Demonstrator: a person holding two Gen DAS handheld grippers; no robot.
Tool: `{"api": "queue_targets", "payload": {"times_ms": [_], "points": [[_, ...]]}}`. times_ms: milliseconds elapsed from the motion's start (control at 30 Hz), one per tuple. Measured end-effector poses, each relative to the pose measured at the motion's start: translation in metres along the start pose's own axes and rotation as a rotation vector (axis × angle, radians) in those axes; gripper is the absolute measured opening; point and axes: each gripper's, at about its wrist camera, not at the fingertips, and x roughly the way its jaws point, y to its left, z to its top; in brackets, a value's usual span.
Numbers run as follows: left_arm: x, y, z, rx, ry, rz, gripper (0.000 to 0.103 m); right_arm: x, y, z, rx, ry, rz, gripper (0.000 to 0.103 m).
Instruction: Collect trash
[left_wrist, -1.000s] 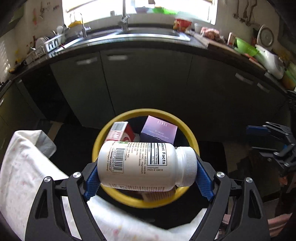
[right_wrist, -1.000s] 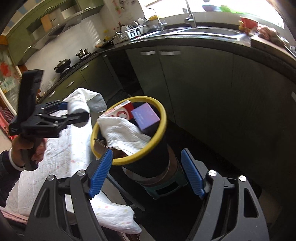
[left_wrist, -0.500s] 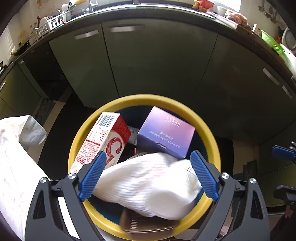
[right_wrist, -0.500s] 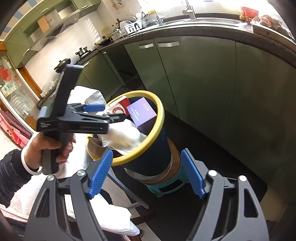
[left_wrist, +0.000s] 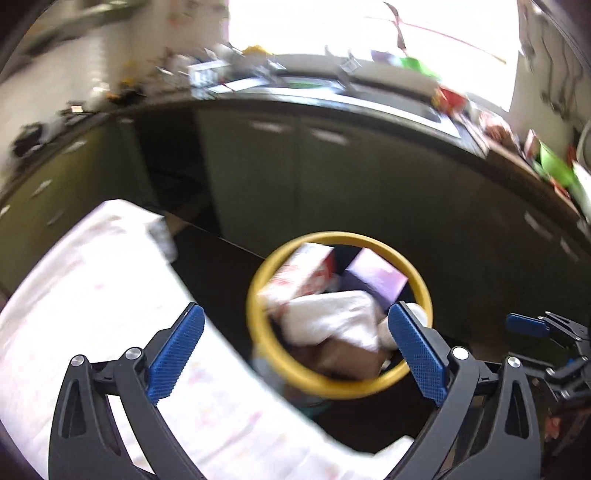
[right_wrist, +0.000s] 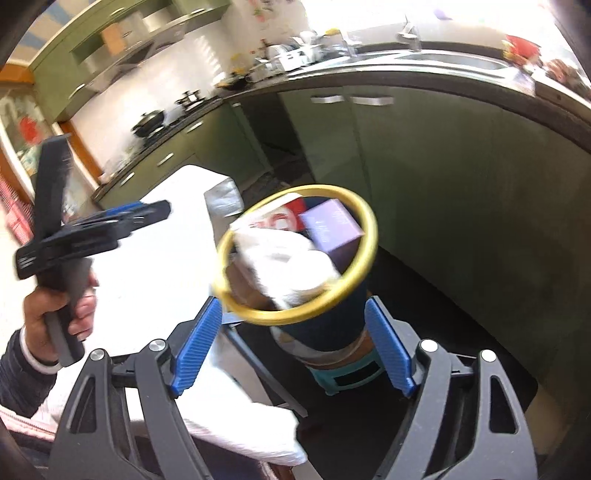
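Note:
The dark trash bin with a yellow rim stands beside the table and holds a red-and-white carton, a purple box and a crumpled white paper towel. A white rounded shape peeks out at the bin's right side. My left gripper hangs above and to the left of the bin, its jaws opening with nothing between them. In the right wrist view a hand holds the left gripper over the table. My right gripper stands open in front of the bin, holding nothing.
A table under a white cloth lies left of the bin. The bin rests on a green stool. Green kitchen cabinets under a dark counter with a sink run behind it. The right gripper's blue pad shows at the far right.
The left gripper let the white bottle drop into the bin, then opened wider and drew back up and to the left. The right gripper barely shifted.

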Motion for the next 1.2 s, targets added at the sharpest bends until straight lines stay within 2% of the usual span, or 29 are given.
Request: {"api": "queue_targets", "payload": {"times_ms": [200,367,467,633,733,933,1067,1200], "points": [[-0.104,0.056,-0.063,-0.124,-0.059,0.18,0.098,-0.007,0.056,-0.009,-0.111,-0.014,0.065,0.081],[-0.185,0.094,-0.127,-0.23,-0.108,0.434,0.098,-0.017,0.103,-0.021,-0.214,-0.034,0.08,0.086],[-0.231,0.113,-0.161,-0.31,-0.137,0.476,0.098,-0.031,0.129,-0.025,-0.261,-0.068,0.089,0.096],[-0.297,0.133,-0.21,-0.457,-0.193,0.534,0.098,-0.063,0.16,-0.028,-0.316,-0.149,0.104,0.096],[-0.326,0.141,-0.234,-0.51,-0.211,0.559,0.098,-0.082,0.175,-0.03,-0.353,-0.194,0.091,0.096],[-0.363,0.141,-0.262,-0.556,-0.24,0.592,0.098,-0.106,0.193,-0.036,-0.407,-0.255,0.062,0.096],[-0.382,0.129,-0.268,-0.527,-0.265,0.621,0.098,-0.111,0.196,-0.041,-0.42,-0.279,0.034,0.096],[-0.392,0.113,-0.263,-0.497,-0.296,0.642,0.098,-0.106,0.192,-0.043,-0.404,-0.268,0.046,0.096]]}}
